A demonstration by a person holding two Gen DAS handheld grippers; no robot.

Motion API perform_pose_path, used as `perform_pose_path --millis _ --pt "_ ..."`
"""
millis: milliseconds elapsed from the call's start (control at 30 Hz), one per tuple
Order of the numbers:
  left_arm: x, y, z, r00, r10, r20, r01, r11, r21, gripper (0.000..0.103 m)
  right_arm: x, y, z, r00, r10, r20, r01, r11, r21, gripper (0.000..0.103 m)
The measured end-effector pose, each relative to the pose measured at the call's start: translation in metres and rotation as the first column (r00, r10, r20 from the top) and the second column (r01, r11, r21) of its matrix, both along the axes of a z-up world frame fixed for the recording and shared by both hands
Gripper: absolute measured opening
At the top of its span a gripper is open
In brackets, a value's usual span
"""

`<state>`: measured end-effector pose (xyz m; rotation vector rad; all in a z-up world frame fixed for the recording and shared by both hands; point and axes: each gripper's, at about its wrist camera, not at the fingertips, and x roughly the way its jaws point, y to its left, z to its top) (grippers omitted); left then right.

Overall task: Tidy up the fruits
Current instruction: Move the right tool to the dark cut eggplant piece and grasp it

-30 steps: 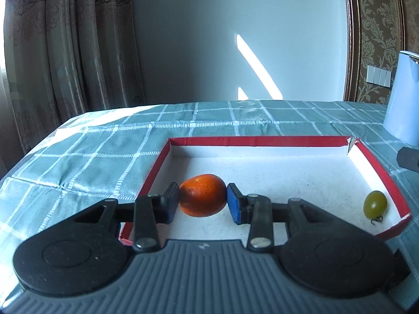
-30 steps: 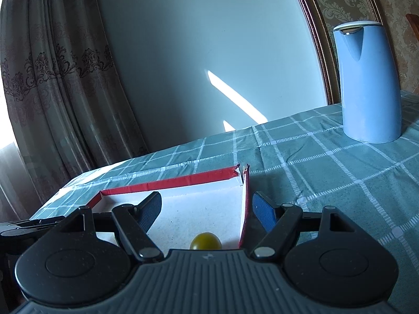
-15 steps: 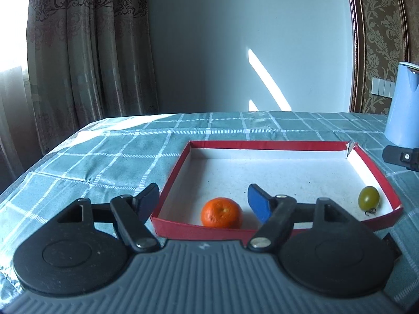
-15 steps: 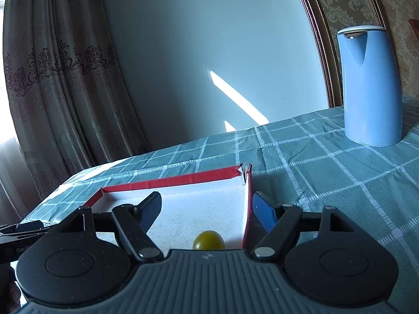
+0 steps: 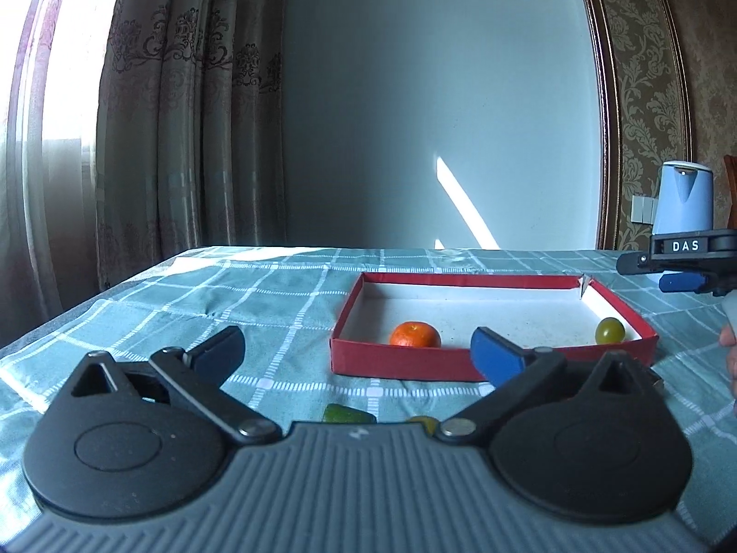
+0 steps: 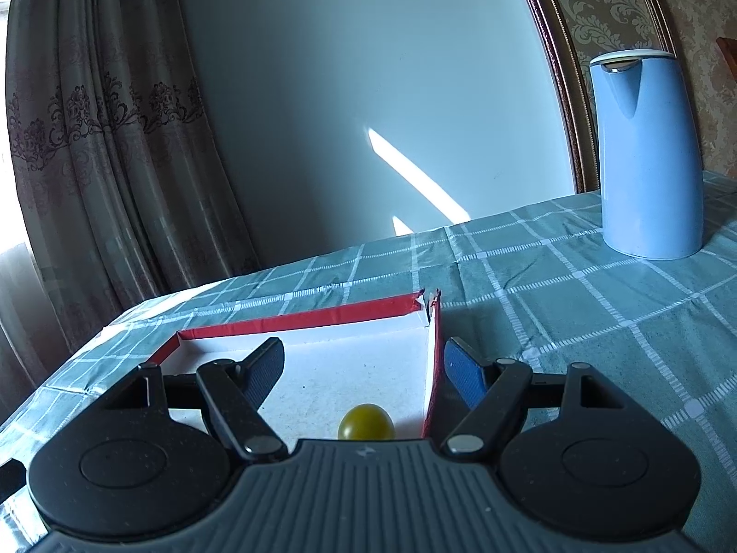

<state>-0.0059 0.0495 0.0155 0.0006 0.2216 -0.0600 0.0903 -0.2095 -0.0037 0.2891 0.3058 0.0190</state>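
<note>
A red-walled box (image 5: pixel 400 361) with a white floor lies on the checked tablecloth. An orange tangerine (image 5: pixel 414 334) sits near its front wall and a green grape (image 5: pixel 609 330) near its right wall. My left gripper (image 5: pixel 357 352) is open and empty, in front of the box and apart from it. Two small green fruits (image 5: pixel 346 414) lie on the cloth just under it, partly hidden. My right gripper (image 6: pixel 364 366) is open and empty, straddling the box's right wall (image 6: pixel 433 359), with the grape (image 6: pixel 366 422) below it. The right gripper also shows in the left wrist view (image 5: pixel 681 272).
A tall blue kettle (image 6: pixel 645 152) stands on the table at the back right; it also shows in the left wrist view (image 5: pixel 684 198). Curtains hang at the left, a plain wall behind. The table's left edge (image 5: pixel 83 308) is near.
My left gripper let go of the tangerine inside the box, opened and drew back out to the front of the box. The right gripper hardly moved.
</note>
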Motion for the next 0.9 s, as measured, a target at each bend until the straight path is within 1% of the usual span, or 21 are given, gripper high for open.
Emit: perform_pose_path --millis 33,133,233,300,367,433,567,633,700,900 --pt "0.001 0.004 0.0 1.0 0.013 -0.003 -0.013 1.0 -0.024 0.103 -0.001 0.001 0.0 1.0 0.005 0.001 -0.005 1.0 -0.004 0.077" --pt "0.006 0.019 -0.002 0.997 0.061 -0.045 -0.065 0.993 -0.098 0.103 -0.01 0.004 0.0 1.0 0.019 0.012 -0.018 1.0 -0.018 0.077" --pt "0.012 0.033 -0.004 0.992 0.082 -0.101 -0.097 0.982 -0.159 0.103 -0.023 0.001 -0.002 0.999 0.046 0.011 -0.046 0.999 0.001 0.077" --pt "0.015 0.039 -0.005 0.988 0.088 -0.125 -0.11 0.976 -0.187 0.103 -0.031 0.001 -0.005 0.998 0.067 -0.005 -0.067 0.998 -0.01 0.077" --pt "0.014 0.042 -0.006 0.987 0.095 -0.131 -0.12 0.973 -0.2 0.103 -0.041 0.003 -0.009 0.997 0.081 -0.02 -0.081 0.996 -0.041 0.077" --pt "0.014 0.041 -0.005 0.988 0.092 -0.125 -0.115 0.974 -0.193 0.103 -0.049 0.004 -0.014 0.994 0.096 -0.047 -0.099 0.993 -0.071 0.077" --pt "0.017 0.034 -0.005 0.984 0.108 -0.139 -0.129 0.981 -0.148 0.103 -0.054 0.012 -0.025 0.985 0.102 -0.14 -0.123 0.981 -0.153 0.077" --pt "0.021 0.03 -0.006 0.979 0.128 -0.159 -0.148 0.982 -0.12 0.103 -0.053 0.016 -0.029 0.98 0.114 -0.164 -0.141 0.976 -0.163 0.077" --pt "0.024 0.029 -0.007 0.976 0.131 -0.171 -0.151 0.983 -0.107 0.103 -0.051 0.018 -0.029 0.977 0.118 -0.175 -0.149 0.974 -0.173 0.077" --pt "0.026 0.03 -0.008 0.973 0.138 -0.184 -0.16 0.981 -0.107 0.103 -0.041 0.032 -0.034 0.962 0.156 -0.223 -0.199 0.962 -0.188 0.077"
